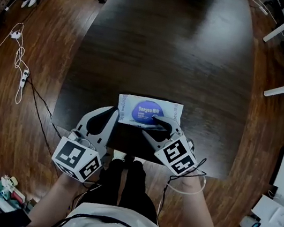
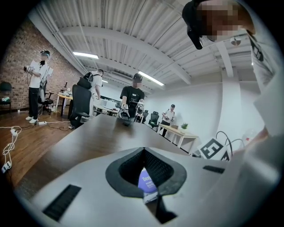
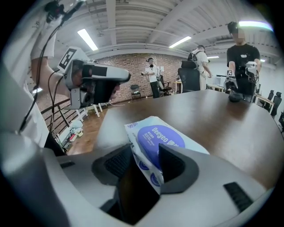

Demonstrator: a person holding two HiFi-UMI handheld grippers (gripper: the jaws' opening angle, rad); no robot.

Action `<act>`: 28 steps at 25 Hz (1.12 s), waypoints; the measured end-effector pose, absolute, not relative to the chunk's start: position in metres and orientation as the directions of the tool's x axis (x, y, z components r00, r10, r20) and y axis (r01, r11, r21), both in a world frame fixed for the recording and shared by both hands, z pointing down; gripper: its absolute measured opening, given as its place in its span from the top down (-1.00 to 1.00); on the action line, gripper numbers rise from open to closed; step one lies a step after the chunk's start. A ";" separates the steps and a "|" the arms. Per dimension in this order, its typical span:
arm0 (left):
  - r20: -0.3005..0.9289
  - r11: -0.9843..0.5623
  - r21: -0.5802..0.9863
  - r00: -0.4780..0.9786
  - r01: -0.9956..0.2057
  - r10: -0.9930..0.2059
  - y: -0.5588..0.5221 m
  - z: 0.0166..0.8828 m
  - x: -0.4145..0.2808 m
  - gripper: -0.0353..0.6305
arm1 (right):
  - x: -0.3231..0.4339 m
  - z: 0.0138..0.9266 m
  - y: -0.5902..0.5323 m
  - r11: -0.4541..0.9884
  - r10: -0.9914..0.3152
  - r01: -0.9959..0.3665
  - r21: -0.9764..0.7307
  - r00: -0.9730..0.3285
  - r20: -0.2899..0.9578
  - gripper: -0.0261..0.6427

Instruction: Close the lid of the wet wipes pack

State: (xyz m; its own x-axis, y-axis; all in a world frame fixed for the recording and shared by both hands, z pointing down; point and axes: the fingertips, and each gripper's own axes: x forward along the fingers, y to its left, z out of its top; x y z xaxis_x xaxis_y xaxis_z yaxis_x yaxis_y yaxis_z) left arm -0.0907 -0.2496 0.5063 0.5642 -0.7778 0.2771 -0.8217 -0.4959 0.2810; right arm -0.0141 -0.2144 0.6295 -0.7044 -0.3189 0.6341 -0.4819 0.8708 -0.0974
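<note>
At left, left gripper point(image 1: 116, 111) clenched, tips together and touching the left edge of the wet wipes pack point(image 1: 138, 103). In the middle, pack lying near the close edge of the dark wooden table point(image 1: 170, 44), blue oval lid point(image 1: 143, 113) facing up. At right, right gripper point(image 1: 150, 126) clamped on the pack's near edge, just beside the lid, that edge lifted between its jaws
</note>
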 end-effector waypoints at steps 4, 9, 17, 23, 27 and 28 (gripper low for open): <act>0.275 -0.505 0.286 0.574 -0.815 -0.771 -0.246 0.492 -0.094 0.89 | -0.013 0.603 -0.213 0.841 -0.385 -0.529 -0.116 -0.734 0.560 0.38; 0.220 -0.567 0.254 0.617 -0.784 -0.755 -0.248 0.463 -0.089 0.89 | -0.003 0.555 -0.223 0.794 -0.494 -0.602 -0.082 -0.718 0.491 0.38; 0.138 -0.636 0.229 0.671 -0.737 -0.728 -0.236 0.400 -0.072 0.89 | 0.021 0.449 -0.213 0.681 -0.686 -0.729 -0.068 -0.667 0.291 0.39; 0.096 -0.669 0.202 0.694 -0.716 -0.714 -0.223 0.360 -0.066 0.89 | 0.041 0.399 -0.189 0.624 -0.757 -0.780 -0.056 -0.620 0.206 0.63; 0.073 -0.682 0.189 0.703 -0.706 -0.707 -0.216 0.347 -0.065 0.89 | 0.048 0.382 -0.178 0.600 -0.783 -0.798 -0.059 -0.601 0.162 0.75; 0.068 -0.684 0.188 0.704 -0.705 -0.707 -0.214 0.344 -0.066 0.89 | 0.047 0.378 -0.175 0.599 -0.785 -0.798 -0.062 -0.601 0.153 0.77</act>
